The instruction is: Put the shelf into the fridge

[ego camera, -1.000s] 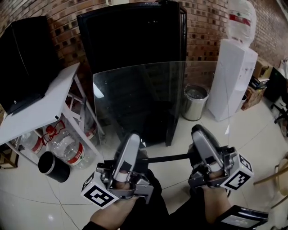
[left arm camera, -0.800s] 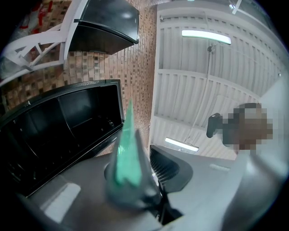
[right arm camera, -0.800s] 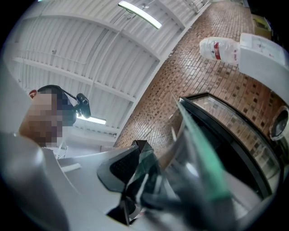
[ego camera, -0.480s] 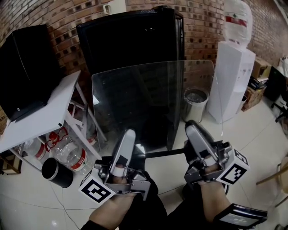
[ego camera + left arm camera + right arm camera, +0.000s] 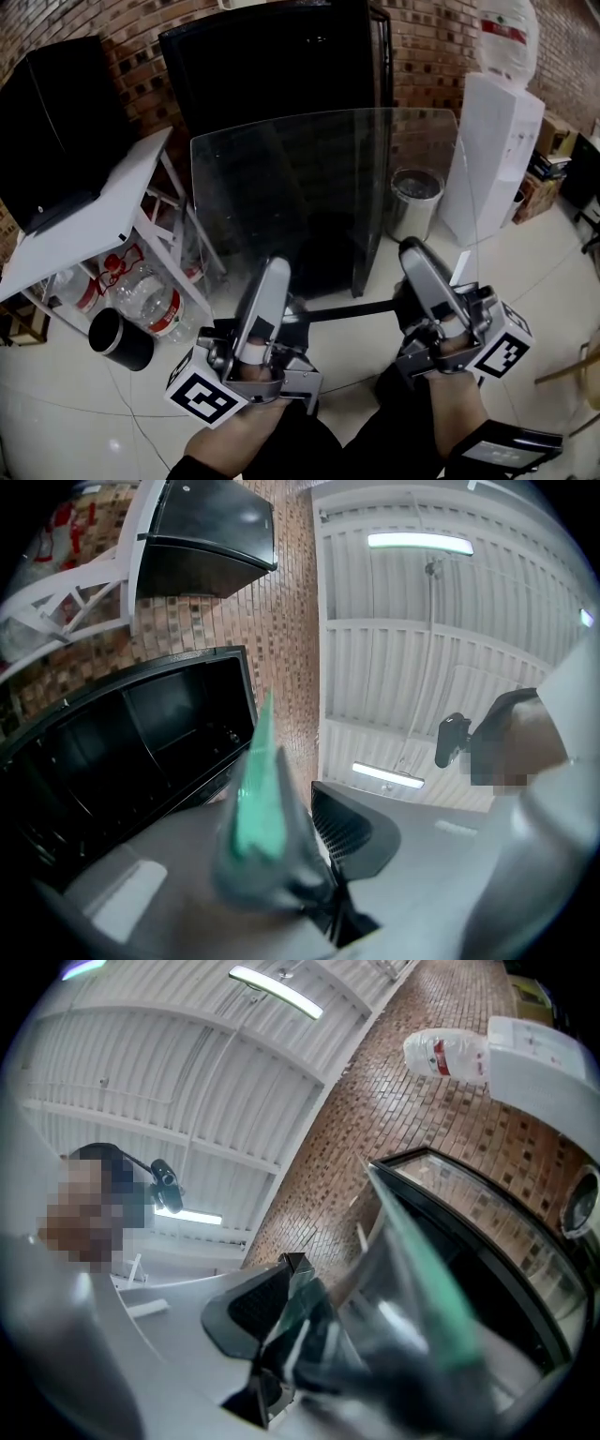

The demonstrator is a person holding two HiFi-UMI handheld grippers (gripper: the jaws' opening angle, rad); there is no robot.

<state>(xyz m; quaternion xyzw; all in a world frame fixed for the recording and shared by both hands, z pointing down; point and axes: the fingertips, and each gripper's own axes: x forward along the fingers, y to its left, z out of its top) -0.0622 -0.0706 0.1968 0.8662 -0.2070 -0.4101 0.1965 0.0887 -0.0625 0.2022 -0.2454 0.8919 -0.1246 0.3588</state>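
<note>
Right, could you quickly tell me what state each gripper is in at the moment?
The left gripper is closed on the near edge of the glass shelf.
The right gripper is closed on that same edge, further right.

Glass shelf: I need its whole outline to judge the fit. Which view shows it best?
The head view: the whole glass shelf stands before the fridge. The left gripper view and the right gripper view show only its greenish edge, very close and blurred.

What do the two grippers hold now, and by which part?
Both are shut on the glass shelf, at its near edge: the left gripper toward the left end, the right gripper toward the right end.
</note>
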